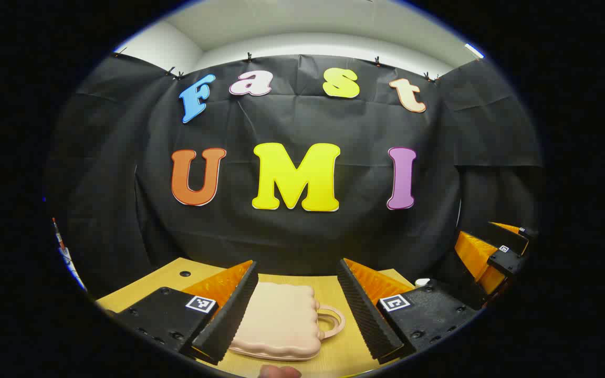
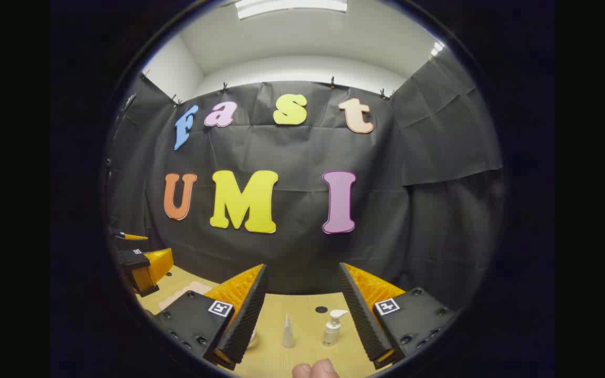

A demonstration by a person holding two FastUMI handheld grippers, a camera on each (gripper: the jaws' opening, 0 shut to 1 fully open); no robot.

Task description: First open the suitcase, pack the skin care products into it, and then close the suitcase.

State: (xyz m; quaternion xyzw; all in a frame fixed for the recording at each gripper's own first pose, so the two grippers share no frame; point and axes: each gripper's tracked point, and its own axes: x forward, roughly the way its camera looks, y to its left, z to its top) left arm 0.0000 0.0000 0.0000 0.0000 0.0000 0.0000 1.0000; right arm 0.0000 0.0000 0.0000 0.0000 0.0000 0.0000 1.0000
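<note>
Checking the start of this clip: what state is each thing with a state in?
suitcase: closed, lying flat on the table.
pump bottle: upright on the table.
cone-shaped bottle: upright, beside the pump bottle.
left gripper: open, empty.
right gripper: open, empty.

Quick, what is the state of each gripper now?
Left gripper: open, holding nothing, above the closed suitcase.
Right gripper: open, holding nothing.

A pale pink scalloped plastic suitcase (image 1: 276, 323) lies flat and closed on the light wooden table (image 1: 145, 289). A white cone-shaped bottle (image 2: 288, 332) stands left of a white pump bottle (image 2: 332, 327), near it.
</note>
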